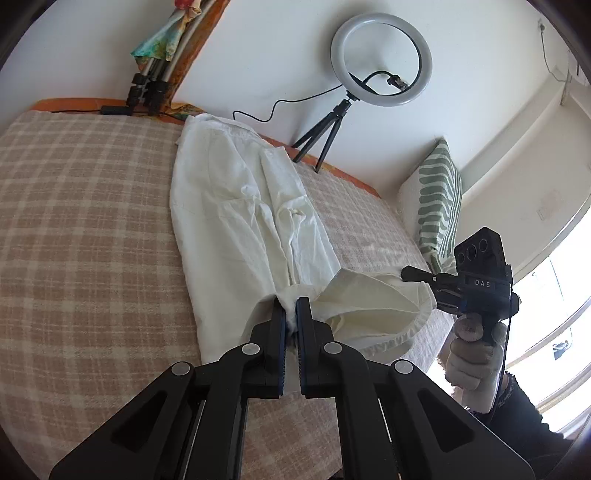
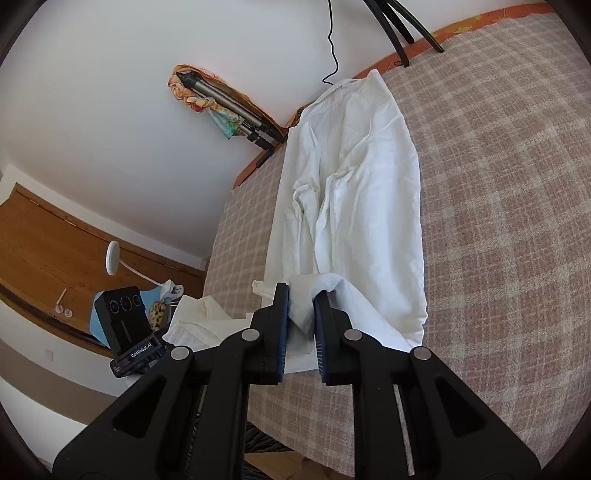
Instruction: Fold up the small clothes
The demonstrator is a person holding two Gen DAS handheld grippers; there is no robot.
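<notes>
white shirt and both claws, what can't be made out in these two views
- Left wrist view: white shirt, the part nearest the camera lies behind the left claw.
- Right wrist view: the pinched hem is covered by the right claw; the tripod top is cut off by the frame's upper edge.
- Both views: the shirt's underside, against the checked blanket.

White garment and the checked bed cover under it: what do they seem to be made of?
White garment: thin woven cloth, probably cotton or linen, matte; it creases sharply and light shows through the lifted hem. Checked bed cover: thicker woven blanket, beige and cream, with a coarse, slightly fuzzy surface; fibre uncertain.
</notes>
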